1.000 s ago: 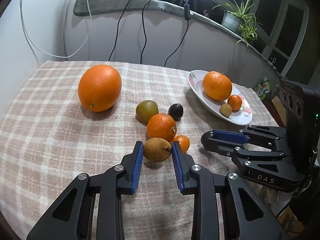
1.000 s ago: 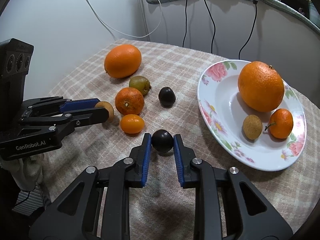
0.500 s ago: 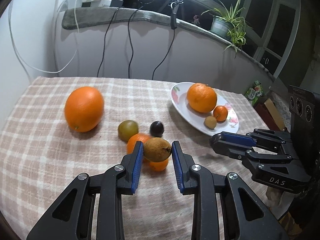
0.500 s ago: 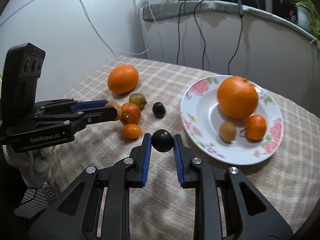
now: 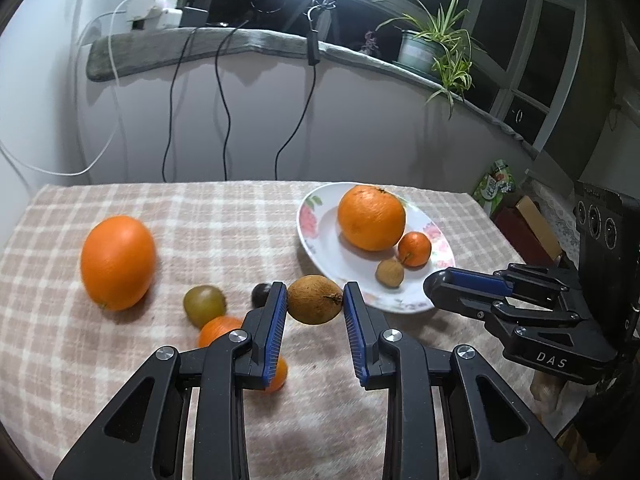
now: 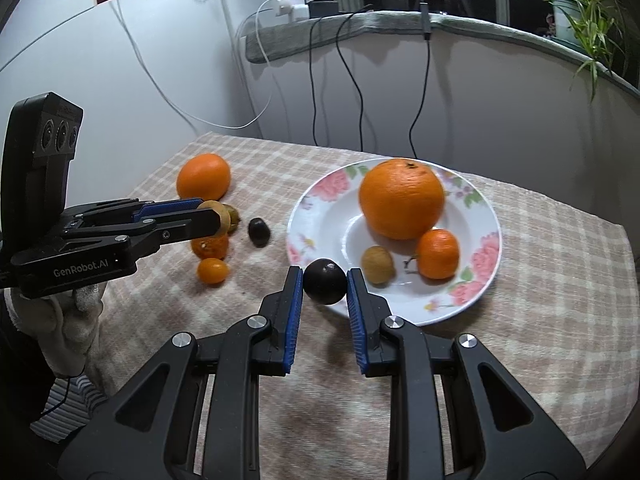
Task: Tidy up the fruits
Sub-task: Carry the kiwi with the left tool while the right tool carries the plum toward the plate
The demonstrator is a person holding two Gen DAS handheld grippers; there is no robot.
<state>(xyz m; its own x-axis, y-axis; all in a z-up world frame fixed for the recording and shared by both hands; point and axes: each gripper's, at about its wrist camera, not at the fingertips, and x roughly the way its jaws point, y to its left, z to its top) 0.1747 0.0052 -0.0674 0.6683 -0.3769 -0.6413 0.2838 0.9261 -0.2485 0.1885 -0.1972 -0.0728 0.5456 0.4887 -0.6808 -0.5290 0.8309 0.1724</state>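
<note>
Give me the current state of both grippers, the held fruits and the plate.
Left gripper: shut on oval brown fruit, lifted.
Right gripper: shut on round dark purple fruit, lifted.
Floral white plate: holds three fruits.

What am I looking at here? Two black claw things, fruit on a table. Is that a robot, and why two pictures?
No robot: a person holds a two-finger gripper in each hand, and each carries a wide-angle camera looking along its fingers. So one picture is from the left gripper, the other from the right gripper. The left is shut on a brown fruit, the right on a dark fruit. A checked cloth covers the table. On it stands a flowered plate with a big orange, a small orange and a small brown fruit. Five more fruits lie loose on the cloth.
</note>
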